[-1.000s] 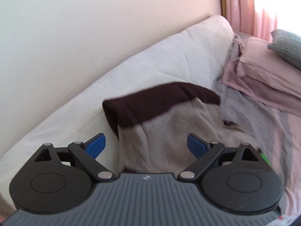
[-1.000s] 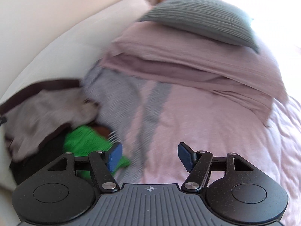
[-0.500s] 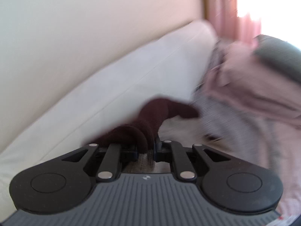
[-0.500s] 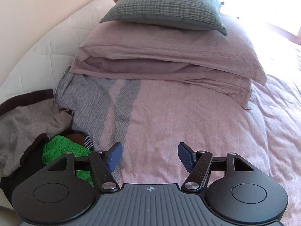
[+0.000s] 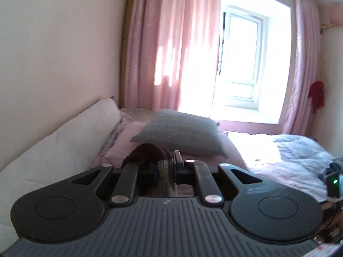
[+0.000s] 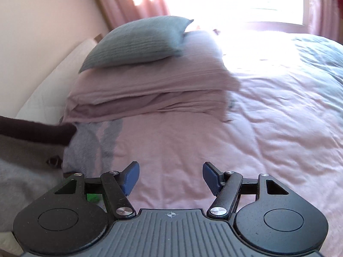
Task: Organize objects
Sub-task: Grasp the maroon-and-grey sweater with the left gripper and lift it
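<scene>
1. Pink bedding covers the bed (image 6: 193, 141), which fills most of the right wrist view and runs back toward the sunlit window (image 5: 240, 60).
2. Pink curtains (image 5: 171, 49) hang on both sides of that window, the left one beside the pale wall (image 5: 57, 53).
3. White padding (image 5: 64, 137) lies along the wall at the bed's left edge.
4. Folded pink quilts (image 6: 150, 90) are stacked at the head of the bed, and a grey pillow (image 6: 137, 40) rests on top of them.
5. Light blue-grey duvet (image 6: 321, 55) lies on the far right side of the bed, well apart from the stack.
6. Grey striped cloth (image 6: 90, 145) lies on the bedding just in front of the quilts, at the left.
7. Knit garment (image 5: 165, 167), beige with a dark brown band, is pinched in the left gripper (image 5: 165, 169), whose jaws are drawn in tight on the fabric; the brown part bunches above the fingers. In the right wrist view the same garment shows at the left edge, its brown band reaching out over the striped cloth and its beige part hanging below.
8. Right gripper (image 6: 170, 176) hovers over bare pink bedding with its blue pads (image 6: 130, 174) spread wide, holding nothing.
9. Green item (image 6: 93, 197) shows only as a small patch behind the right gripper's left linkage; what it is cannot be told.
</scene>
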